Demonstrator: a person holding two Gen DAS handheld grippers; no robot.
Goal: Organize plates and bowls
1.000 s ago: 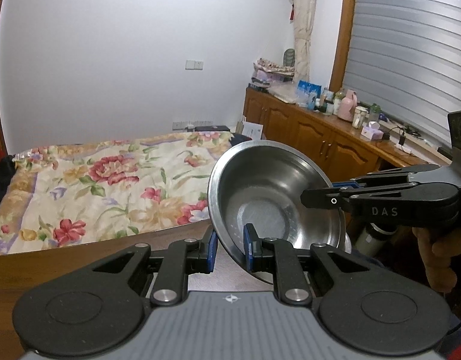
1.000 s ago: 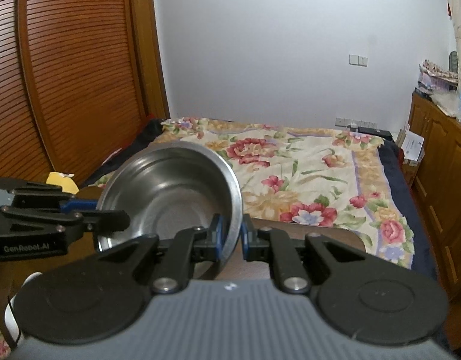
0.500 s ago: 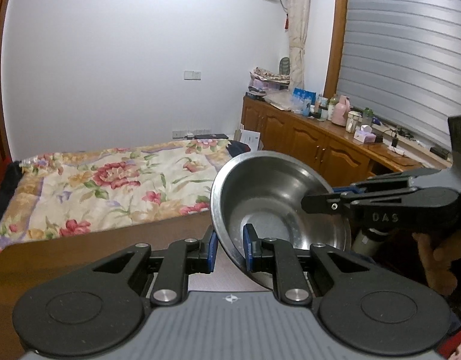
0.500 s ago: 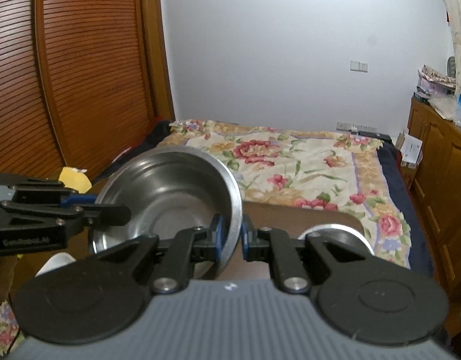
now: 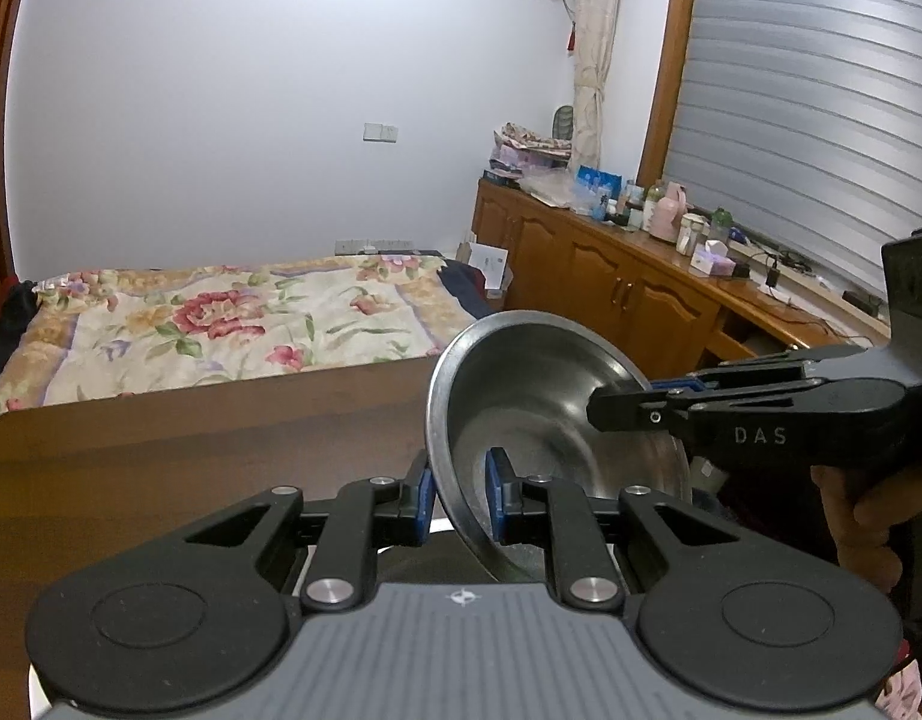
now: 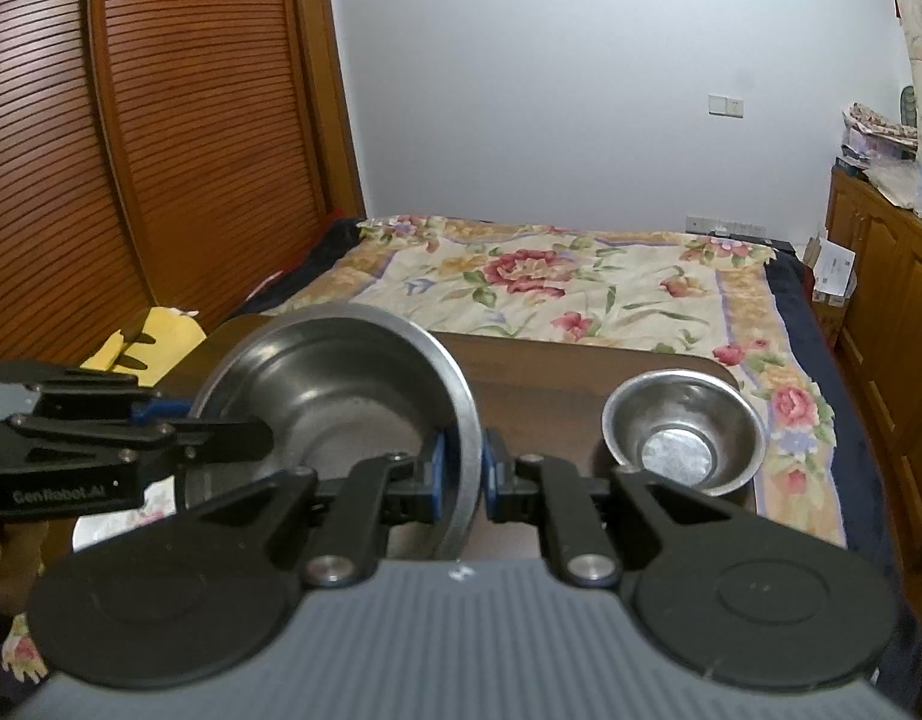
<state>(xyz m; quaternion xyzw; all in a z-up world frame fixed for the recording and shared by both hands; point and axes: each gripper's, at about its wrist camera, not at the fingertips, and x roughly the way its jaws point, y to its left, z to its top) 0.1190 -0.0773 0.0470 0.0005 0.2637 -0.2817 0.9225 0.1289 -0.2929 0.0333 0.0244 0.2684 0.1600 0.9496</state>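
— Which step was in hand?

— Carrying. The large steel bowl point(image 6: 335, 414) was held up over the near part of the counter point(image 5: 209, 438), tilted, with both tools on its rim. The left gripper point(image 5: 458, 501) had its jaws clamped on the rim nearest it, one blue pad inside the wall and one outside. The right gripper point(image 6: 461, 474) pinched the opposite rim the same way.

— And where would it go?

— Probably toward the small steel bowl point(image 6: 683, 438), which sat upright near the counter's far right corner, well apart from the big one. Since the big bowl can't fit inside the small one, I judged the next move to be levelling it and setting it down flat, so the small bowl could be nested in it afterward. Both hands would need to lower together, or the rim could twist out of one grip.

— How did the big bowl look?

— Round, brushed metal, empty, with a rolled rim and a dull flat bottom. It looked thin-walled and slippery.
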